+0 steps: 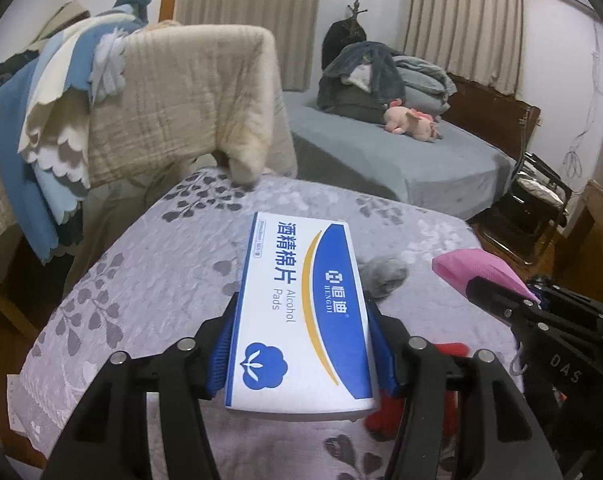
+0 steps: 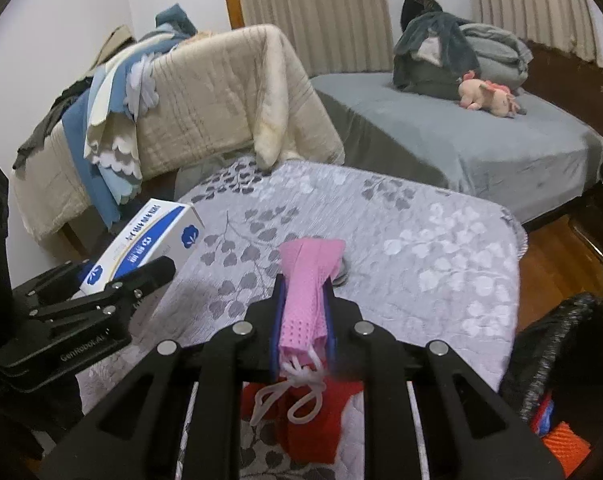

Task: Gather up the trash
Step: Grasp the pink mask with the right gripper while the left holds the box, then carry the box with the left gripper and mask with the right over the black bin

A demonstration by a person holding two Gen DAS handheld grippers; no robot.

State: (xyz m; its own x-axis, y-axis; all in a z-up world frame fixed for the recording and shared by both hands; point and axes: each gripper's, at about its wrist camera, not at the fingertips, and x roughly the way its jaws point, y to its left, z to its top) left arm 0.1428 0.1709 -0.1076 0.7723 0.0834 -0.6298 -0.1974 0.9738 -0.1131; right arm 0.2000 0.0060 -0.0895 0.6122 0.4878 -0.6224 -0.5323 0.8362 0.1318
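Left tool (image 1: 301, 344): clamped on the box (image 1: 301, 312) by its long sides, lifted above the quilt (image 1: 141, 264).
Right tool (image 2: 303, 320): clenched on a folded pink mask (image 2: 307, 288), its white loops (image 2: 293, 392) dangling behind the pads.
Red cloth (image 2: 301, 416): on the quilt, under the right tool.
Grey fluff (image 1: 383, 276): on the quilt just beyond the box.
Black bag (image 2: 561, 356): at the quilt's right edge.
Beige blanket (image 1: 181, 100): draped behind the quilt.
Grey bed (image 2: 481, 144): farther back, with piled clothes (image 2: 441, 56) and a pink plush (image 2: 489, 96).
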